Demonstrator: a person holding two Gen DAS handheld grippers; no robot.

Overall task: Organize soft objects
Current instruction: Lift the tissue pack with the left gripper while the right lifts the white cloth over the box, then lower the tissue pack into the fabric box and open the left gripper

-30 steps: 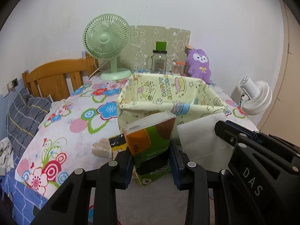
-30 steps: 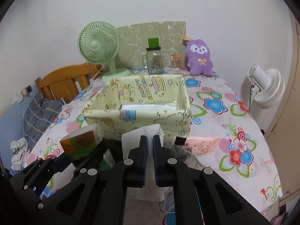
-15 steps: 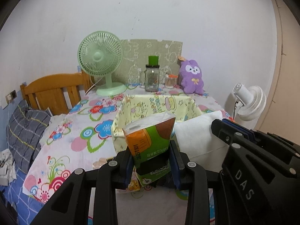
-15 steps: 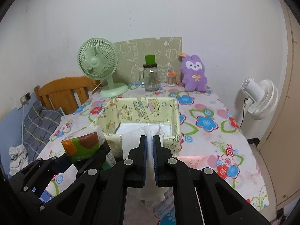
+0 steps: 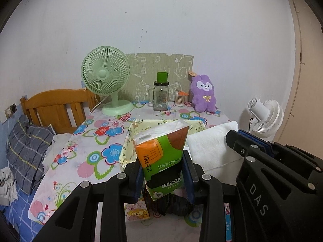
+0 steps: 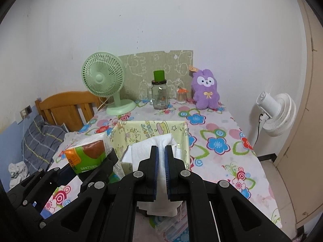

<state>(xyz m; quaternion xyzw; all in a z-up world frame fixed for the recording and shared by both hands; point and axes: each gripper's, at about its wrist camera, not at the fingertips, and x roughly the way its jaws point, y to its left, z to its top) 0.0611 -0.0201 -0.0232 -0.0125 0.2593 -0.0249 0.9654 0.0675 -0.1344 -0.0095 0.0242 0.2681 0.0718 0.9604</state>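
Tissue pack, orange and green, stands upright between the blue pads of the left hand-held gripper, which is closed on its lower half; it is lifted clear of the desk, in front of the near wall of the yellow fabric bin. Right of it, a folded white towel is pinched in the right hand-held gripper, whose jaws are nearly together with only the cloth between them, so the soft folds hang to either side. Both items are held high and near the bin, probably so that they can be carried over its rim and let down inside. Gripping the pack low keeps its top free, but a soft pack may squash or tip. The bin sits mid-desk on the flowered cloth, its inside mostly hidden behind the towel. Against the far wall stand a green fan, a glass jar and a purple plush, well apart from the bin.
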